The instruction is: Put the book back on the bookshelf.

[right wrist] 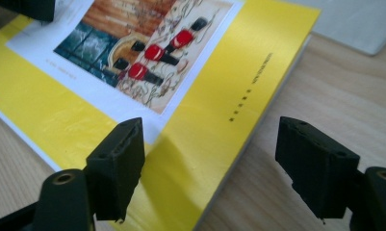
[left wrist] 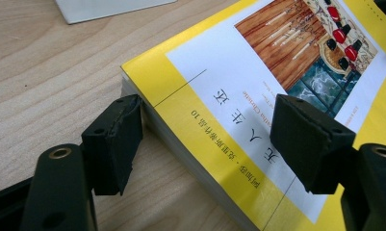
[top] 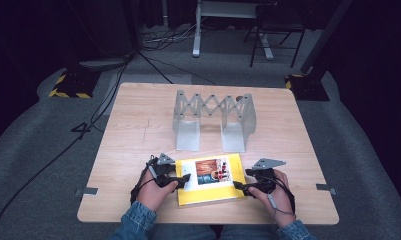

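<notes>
Metal rack beyond yellow book

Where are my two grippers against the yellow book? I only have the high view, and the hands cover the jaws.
Observer: The left gripper is open, straddling the yellow book's left edge: one jaw beside the page block over the wooden table, the other over the cover.
Operator: And the right one?
Observer: The right gripper is open too, straddling the opposite edge: one jaw above the yellow cover, one above bare wood.
Operator: Is either jaw pressing the cover?
Observer: The left gripper view cannot settle contact. Its jaws stand wide apart, so nothing is clamped.
Operator: Anything close behind the book?
Observer: A grey foot of the folding metal rack lies just past the book's far corner in the right gripper view.
</notes>
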Action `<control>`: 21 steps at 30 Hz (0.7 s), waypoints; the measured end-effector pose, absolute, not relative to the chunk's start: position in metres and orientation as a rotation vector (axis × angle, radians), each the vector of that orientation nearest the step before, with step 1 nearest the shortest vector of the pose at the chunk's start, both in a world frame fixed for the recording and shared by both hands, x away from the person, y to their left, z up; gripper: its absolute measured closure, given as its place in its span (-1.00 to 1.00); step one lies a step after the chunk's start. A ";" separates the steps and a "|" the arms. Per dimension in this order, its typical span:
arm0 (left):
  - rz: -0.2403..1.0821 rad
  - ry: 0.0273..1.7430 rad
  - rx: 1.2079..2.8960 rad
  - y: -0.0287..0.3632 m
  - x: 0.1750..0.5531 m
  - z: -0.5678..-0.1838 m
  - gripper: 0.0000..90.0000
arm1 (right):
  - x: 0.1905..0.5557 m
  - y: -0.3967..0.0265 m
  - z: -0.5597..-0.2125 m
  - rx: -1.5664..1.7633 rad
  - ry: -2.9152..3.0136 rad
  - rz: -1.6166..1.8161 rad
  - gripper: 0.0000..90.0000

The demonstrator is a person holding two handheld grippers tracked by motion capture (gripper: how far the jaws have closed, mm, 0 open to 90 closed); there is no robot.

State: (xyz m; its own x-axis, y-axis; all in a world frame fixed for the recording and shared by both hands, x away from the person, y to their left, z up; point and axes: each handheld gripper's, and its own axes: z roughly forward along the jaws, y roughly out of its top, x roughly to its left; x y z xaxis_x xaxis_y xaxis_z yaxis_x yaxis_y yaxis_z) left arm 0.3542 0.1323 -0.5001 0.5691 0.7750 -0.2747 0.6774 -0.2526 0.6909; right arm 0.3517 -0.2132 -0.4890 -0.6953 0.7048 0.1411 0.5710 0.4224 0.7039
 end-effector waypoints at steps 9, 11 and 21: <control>0.151 1.174 1.995 0.130 0.353 -0.499 -0.43 | 0.351 -0.204 -0.494 1.184 2.532 1.138 -0.57; 0.140 1.174 1.992 0.130 0.353 -0.499 -0.43 | 0.350 -0.203 -0.494 1.193 2.524 1.135 -0.57; 0.149 1.190 2.001 0.128 0.351 -0.494 -0.36 | 0.348 -0.201 -0.496 1.204 2.488 1.153 -0.60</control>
